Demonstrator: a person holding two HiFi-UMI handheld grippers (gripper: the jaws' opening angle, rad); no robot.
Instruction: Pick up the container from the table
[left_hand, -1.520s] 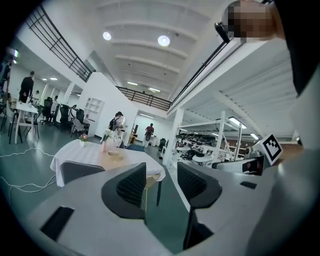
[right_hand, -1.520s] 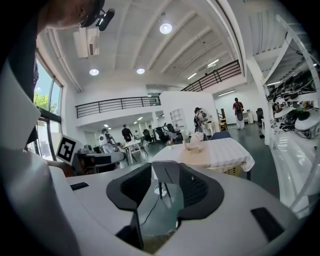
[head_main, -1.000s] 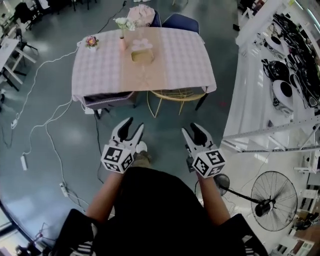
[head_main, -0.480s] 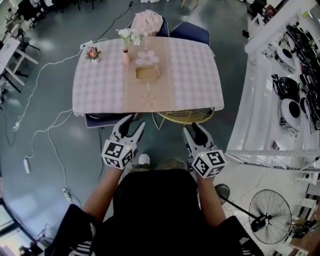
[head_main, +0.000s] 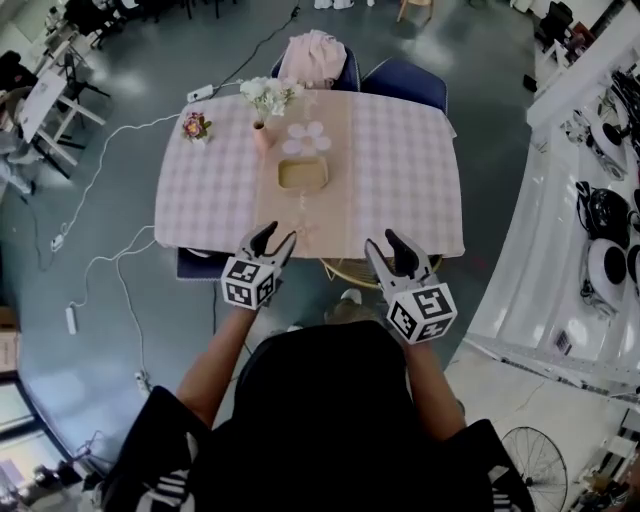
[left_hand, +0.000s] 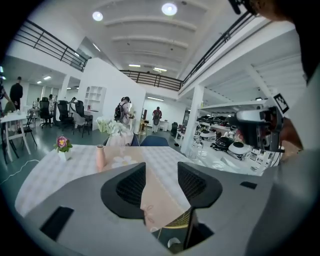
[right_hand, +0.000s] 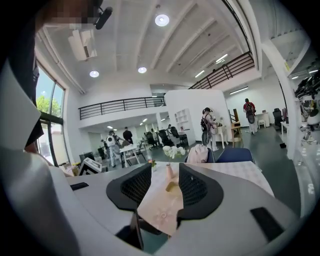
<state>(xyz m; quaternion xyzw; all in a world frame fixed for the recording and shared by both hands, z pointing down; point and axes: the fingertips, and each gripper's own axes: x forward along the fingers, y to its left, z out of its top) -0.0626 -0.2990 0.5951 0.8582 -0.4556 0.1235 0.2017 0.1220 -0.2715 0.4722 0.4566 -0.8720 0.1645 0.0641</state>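
Observation:
A shallow tan container (head_main: 303, 174) sits on the peach runner in the middle of a table (head_main: 210, 200) under a pink checked cloth. My left gripper (head_main: 275, 236) hangs open over the table's near edge, just left of the runner. Open too, my right gripper (head_main: 384, 242) is at the near edge right of the runner. Neither touches anything. In the right gripper view the container (right_hand: 171, 186) shows far off between the open jaws of that gripper (right_hand: 165, 185). The left gripper (left_hand: 161, 175) frames only the runner; the container is hidden there.
A pink vase (head_main: 264, 135) with white flowers, a flower-shaped mat (head_main: 307, 138) and a small flower pot (head_main: 196, 127) stand behind the container. A yellow wire chair (head_main: 355, 270) is tucked under the near edge, two chairs at the far side. White shelving (head_main: 590, 230) runs along the right.
The table has come much nearer as the person walked toward it. Both grippers, open throughout, went from over the floor to over the table's near edge.

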